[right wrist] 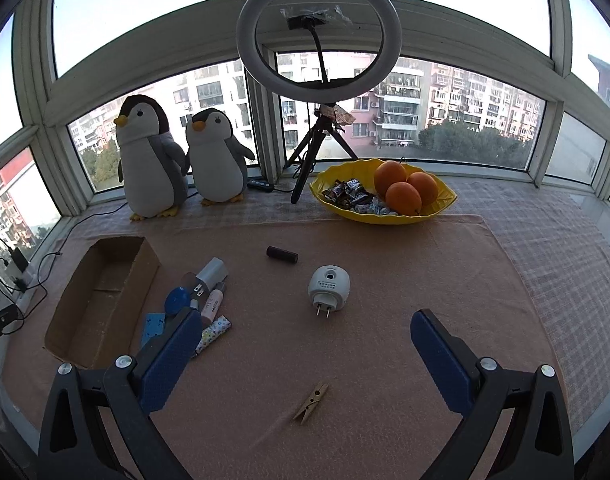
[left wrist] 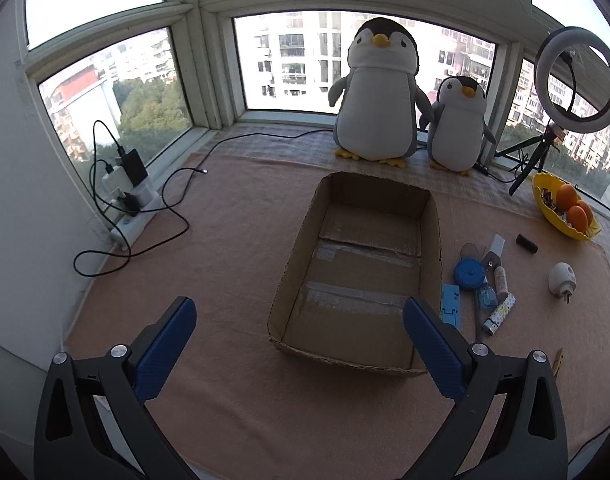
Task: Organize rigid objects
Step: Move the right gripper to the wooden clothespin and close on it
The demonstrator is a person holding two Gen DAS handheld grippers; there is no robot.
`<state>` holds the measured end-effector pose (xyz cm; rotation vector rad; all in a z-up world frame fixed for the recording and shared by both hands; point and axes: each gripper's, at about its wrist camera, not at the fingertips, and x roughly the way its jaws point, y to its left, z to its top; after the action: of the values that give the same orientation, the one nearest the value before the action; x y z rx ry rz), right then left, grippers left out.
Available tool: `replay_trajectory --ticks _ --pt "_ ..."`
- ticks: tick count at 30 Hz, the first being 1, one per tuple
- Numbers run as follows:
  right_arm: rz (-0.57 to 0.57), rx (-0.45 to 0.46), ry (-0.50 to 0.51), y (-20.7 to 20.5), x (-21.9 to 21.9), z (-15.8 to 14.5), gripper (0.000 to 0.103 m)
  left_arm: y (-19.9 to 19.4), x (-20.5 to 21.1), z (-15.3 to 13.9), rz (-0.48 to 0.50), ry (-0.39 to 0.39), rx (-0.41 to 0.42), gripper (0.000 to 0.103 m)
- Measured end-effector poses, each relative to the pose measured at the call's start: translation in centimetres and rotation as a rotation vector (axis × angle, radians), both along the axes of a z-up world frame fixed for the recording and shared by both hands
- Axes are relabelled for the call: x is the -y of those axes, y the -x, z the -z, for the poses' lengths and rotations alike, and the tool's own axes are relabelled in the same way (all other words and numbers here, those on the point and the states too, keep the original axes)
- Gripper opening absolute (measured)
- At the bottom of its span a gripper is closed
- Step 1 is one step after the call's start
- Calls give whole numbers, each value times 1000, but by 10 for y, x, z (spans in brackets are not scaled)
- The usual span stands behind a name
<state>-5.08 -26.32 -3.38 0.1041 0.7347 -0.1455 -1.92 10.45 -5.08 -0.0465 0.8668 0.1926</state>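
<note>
Right wrist view: first pick toward the empty cardboard box

Right wrist view shows the rigid objects lying loose on the pink cloth of the tabletop point(right wrist: 385, 264). A white plug-in device point(right wrist: 328, 287) lies alone near the middle, prongs toward the camera. A wooden clothespin point(right wrist: 312, 403) lies nearest, between the two blue pads. A dark cylinder point(right wrist: 282, 254) lies farther back. A cluster is gathered just beside the cardboard box point(right wrist: 101, 300): a white charger point(right wrist: 211, 273), a blue round case point(right wrist: 178, 300), a pink tube point(right wrist: 213, 305), a patterned tube point(right wrist: 214, 333) and a blue card point(right wrist: 155, 325). The box is seen to be empty in the left wrist view point(left wrist: 361, 276).

The right gripper point(right wrist: 307, 344) is held above the cloth with jaws spread wide and nothing between them. The left gripper point(left wrist: 301, 332) is held in front of the box's near end, jaws likewise spread and empty.

No item has yet been placed, so the task is judged to be at its start. An isolated piece is recommended first: the plug-in device or the clothespin. The plug-in device should be gripped across its rounded body, not by the prongs, since a domed shell may slip. The clothespin lies flat, so a low, square approach is advised. Clustered items touch or overlap, and should be taken from the outer edge to avoid scattering the rest. The yellow bowl point(right wrist: 445, 204) of oranges should be left alone.
</note>
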Motion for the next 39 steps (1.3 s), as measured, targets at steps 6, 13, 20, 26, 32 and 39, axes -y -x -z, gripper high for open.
replay_trajectory --ticks 6,13,20,26,32,39 --pt "55 12 -3 13 4 -8 102 -1 -23 12 -4 39 -32 102" --pt "87 6 17 18 -4 -8 102 -20 -52 32 -8 55 -62 102" --pt "132 -15 41 23 -5 12 102 -43 -56 68 26 49 -135 93" --pt "188 -76 -60 24 18 34 98 -59 -57 90 43 52 -179 79" --pt "261 -108 -76 30 48 44 88 -69 -53 104 63 41 -199 66" --pt "227 -176 -135 16 51 65 73 -77 -47 114 82 48 -227 52"
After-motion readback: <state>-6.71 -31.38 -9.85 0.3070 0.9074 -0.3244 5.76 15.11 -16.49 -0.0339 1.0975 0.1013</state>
